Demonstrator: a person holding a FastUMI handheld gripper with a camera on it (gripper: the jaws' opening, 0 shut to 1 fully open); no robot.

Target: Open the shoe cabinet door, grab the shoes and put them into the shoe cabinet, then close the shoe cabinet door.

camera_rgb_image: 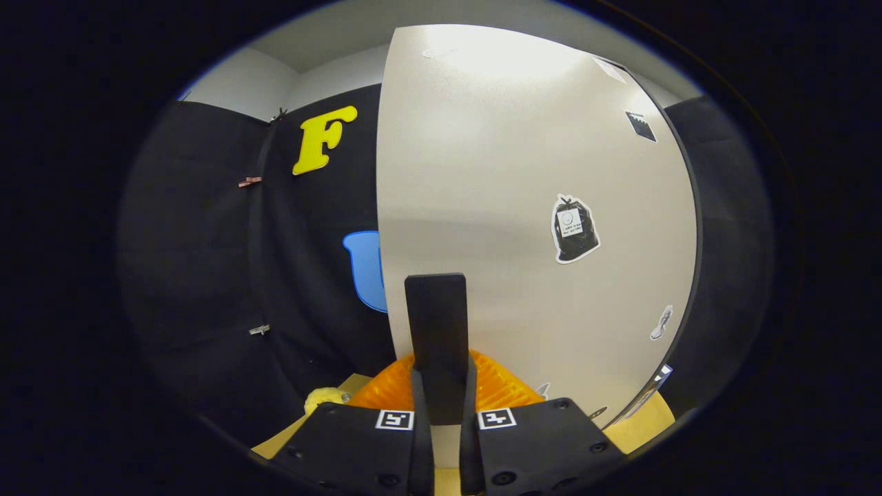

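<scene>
The shoe cabinet door (510, 207) is a pale flat panel with a dark rim, standing upright close ahead of me and carrying a few stickers. A flat black handle (435, 317) sticks up near the door's left edge. My gripper (444, 380) is shut on the lower part of this handle, one finger on each side. Low down to the left of the fingers I see a small yellow fuzzy thing (326, 397); I cannot tell whether it is a shoe.
The booth's black cloth wall (207, 262) hangs to the left of the door and again beyond its right rim. A tan board (648, 420) lies under the door at the bottom. Small clips (250, 182) hold the cloth.
</scene>
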